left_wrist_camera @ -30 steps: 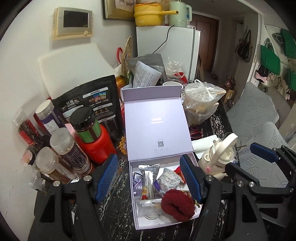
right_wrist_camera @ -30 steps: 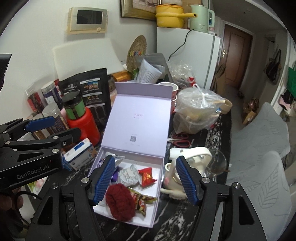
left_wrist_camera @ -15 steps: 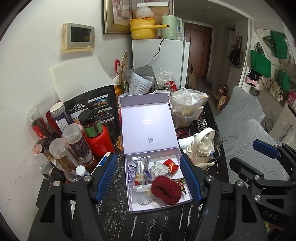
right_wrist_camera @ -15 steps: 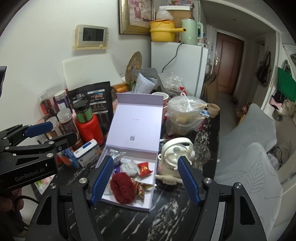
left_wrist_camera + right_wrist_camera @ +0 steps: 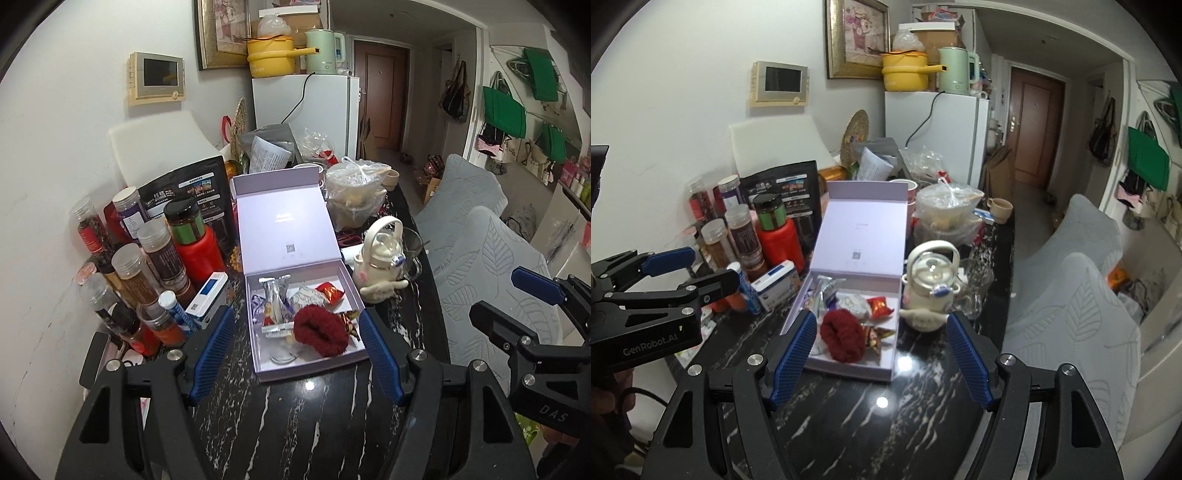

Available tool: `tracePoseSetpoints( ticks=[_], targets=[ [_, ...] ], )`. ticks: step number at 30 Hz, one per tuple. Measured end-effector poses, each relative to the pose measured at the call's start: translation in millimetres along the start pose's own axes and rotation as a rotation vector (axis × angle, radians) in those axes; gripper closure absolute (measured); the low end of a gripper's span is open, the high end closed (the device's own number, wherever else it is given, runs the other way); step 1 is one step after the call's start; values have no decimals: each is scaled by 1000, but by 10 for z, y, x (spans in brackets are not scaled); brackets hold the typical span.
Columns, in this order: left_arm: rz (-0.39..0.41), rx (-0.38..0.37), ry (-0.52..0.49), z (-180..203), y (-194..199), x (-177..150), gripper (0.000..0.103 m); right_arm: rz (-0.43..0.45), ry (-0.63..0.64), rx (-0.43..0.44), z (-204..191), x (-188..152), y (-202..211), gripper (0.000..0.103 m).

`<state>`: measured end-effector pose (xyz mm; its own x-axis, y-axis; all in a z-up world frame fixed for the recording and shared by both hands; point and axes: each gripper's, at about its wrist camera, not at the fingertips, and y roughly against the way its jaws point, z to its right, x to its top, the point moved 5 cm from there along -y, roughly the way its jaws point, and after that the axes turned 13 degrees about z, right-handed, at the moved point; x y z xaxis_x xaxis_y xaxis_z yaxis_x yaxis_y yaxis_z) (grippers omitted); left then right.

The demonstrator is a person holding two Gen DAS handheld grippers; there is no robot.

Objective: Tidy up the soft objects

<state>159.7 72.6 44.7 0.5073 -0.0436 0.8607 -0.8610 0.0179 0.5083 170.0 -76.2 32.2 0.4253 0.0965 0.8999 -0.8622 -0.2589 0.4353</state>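
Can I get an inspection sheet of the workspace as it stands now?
Surface: black marbled table, bare only at the near edge.
Job's things: dark red scrunchie lies in the open lilac box among snack wrappers; lid stands upright.
Clutter: spice jars and red jar left of the box; cream kettle and tied plastic bag to its right.
Grippers: left tool open, empty; right tool open, empty, jaws just opened further. Both hang short of the box.
Cables: black cord down the white fridge.
Surroundings: grey cushioned seats, green bags on the wall.
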Motion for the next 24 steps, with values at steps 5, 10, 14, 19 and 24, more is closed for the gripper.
tracePoseSetpoints(
  ticks=[5,10,14,19,24],
  targets=[
    [-5,-10,13,65,205,-191,33,9,10,-12,-28,-151,222,26],
    [-22,-12,16,102,323,-390,33,19,-11,-13,-40,-301,392,26],
    [-32,-25,21,117,390,-518,33,9,-27,-15,-40,-416,467,26],
    [-34,-23,16,131,453,-623,33,-6,-47,-24,-62,-565,544,25],
    [-38,-18,16,140,475,-676,33,-32,-30,-19,-138,-704,580,25]
  ],
)
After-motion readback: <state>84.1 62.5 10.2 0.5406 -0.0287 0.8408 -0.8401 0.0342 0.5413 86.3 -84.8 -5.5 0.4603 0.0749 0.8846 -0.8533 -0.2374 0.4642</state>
